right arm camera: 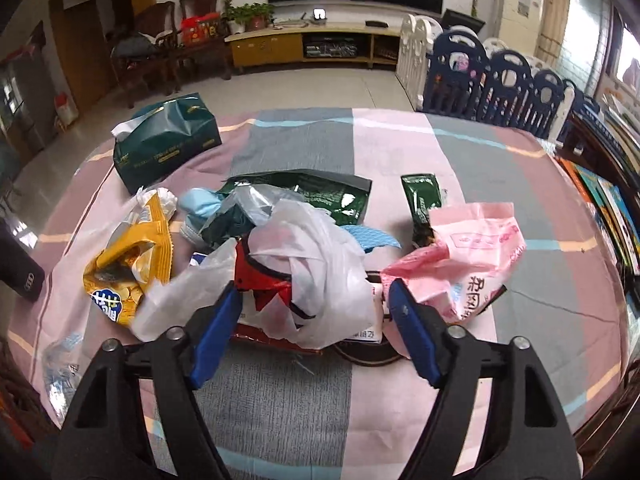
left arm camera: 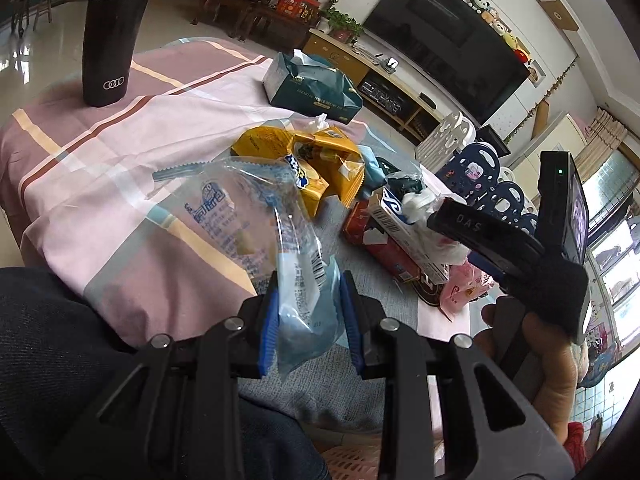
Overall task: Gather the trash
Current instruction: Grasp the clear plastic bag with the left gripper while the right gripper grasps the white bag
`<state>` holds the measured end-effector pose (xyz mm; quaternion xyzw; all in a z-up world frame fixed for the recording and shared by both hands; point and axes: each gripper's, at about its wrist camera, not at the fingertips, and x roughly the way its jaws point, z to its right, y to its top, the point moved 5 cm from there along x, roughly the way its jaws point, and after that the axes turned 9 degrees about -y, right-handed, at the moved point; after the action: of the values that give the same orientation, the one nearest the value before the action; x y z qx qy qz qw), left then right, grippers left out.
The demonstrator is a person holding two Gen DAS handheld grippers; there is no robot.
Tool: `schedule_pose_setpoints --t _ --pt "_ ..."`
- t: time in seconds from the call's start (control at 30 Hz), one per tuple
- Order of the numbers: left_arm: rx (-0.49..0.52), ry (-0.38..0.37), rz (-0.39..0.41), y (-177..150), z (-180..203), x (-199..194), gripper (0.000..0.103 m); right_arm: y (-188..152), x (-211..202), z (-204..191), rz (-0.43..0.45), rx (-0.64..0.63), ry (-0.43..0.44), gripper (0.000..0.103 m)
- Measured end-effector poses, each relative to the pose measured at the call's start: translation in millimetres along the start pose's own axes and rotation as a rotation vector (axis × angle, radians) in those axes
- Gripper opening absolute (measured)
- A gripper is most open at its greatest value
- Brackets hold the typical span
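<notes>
My left claw [left arm camera: 308, 320] pinches a clear blue-printed plastic wrapper [left arm camera: 276, 240] above the desk [left arm camera: 120, 152]; my right claw [right arm camera: 314, 332] gapes wide around a crumpled white plastic bag [right arm camera: 316, 276] atop the trash pile.

crumpled wrappers [right arm camera: 304, 240] heaped mid-table, clear wrapper [left arm camera: 296, 280] tool-held

In the right wrist view the near strip of desk [right arm camera: 280, 392] at 6 o'clock lies bare, and so does the stretch at 3 o'clock past the pink bag [right arm camera: 472, 256]. The white plastic bag [right arm camera: 320, 264] and yellow wrapper [right arm camera: 128, 264] block the centre and 9 o'clock. A green tissue pack [right arm camera: 168, 144] stands at 11 o'clock, with open cloth at 12 o'clock.
</notes>
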<state>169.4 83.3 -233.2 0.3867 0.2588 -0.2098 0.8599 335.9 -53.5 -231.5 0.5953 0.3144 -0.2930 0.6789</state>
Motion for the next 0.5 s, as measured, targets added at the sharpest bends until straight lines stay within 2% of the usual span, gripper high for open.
schedule_pose_setpoints --t 0.1,0.27,0.37,0.5 --pt "0.002 -0.001 -0.001 0 1 0 0.030 -6 -8 5 0.005 -0.001 0.019 0.024" --pt "0.009 0.003 -0.001 1 1 1 0.030 -19 -46 41 0.052 0.095 0.053 0.021" --pt "0.014 0.007 0.001 0 2 1 0.030 -44 -69 68 0.068 0.149 0.069 0.021" --pt "0.044 0.010 0.005 0 7 1 0.030 -86 -82 102 0.032 0.214 0.044 0.021"
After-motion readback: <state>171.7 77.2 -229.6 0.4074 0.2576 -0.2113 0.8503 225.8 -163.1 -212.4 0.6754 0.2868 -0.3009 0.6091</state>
